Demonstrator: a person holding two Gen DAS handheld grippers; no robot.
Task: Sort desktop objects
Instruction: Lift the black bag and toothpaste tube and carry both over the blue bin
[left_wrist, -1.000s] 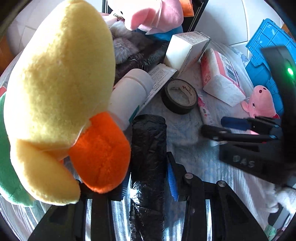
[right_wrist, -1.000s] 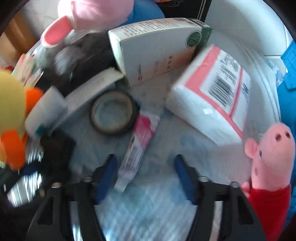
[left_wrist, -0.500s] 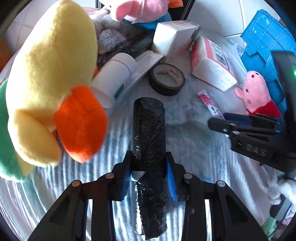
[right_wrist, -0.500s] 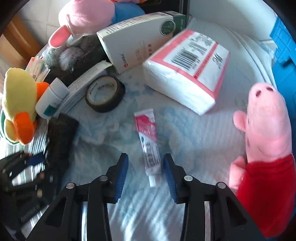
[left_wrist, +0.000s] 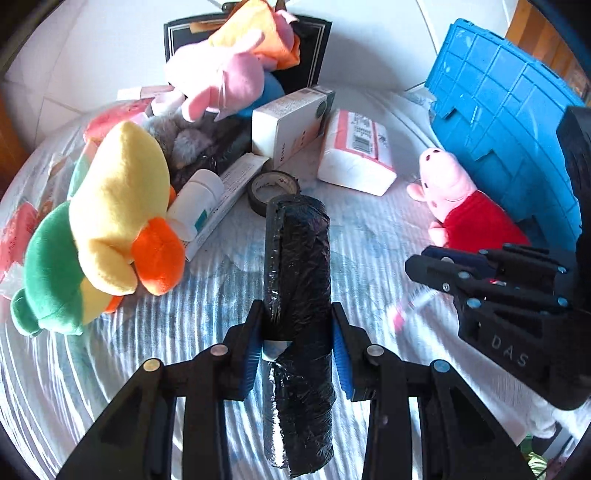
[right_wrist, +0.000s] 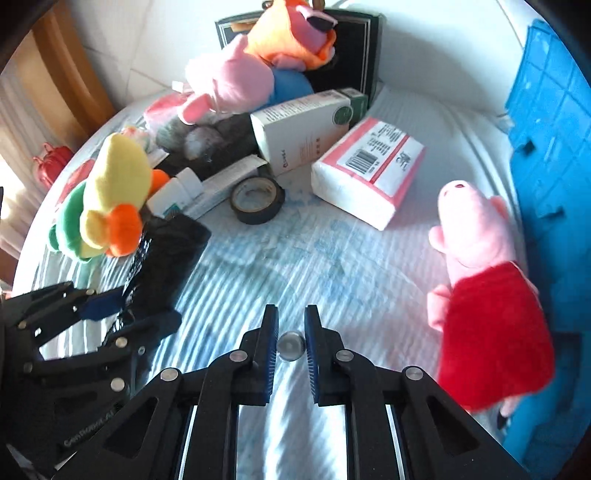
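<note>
My left gripper is shut on a black plastic-wrapped roll and holds it above the white cloth; the roll also shows in the right wrist view. My right gripper is shut on a pink-and-white tube, seen end-on as a small round cap; in the left wrist view the tube hangs blurred below the right gripper. A yellow duck plush lies at left. A pink pig plush in red lies at right.
A blue crate stands at right. A black tape ring, a tissue pack, a white carton, a white bottle and a pile of plush toys crowd the back.
Both grippers have pulled back and up from the clutter. The left keeps the black roll. The right has closed on the tube and lifted it off the cloth.
</note>
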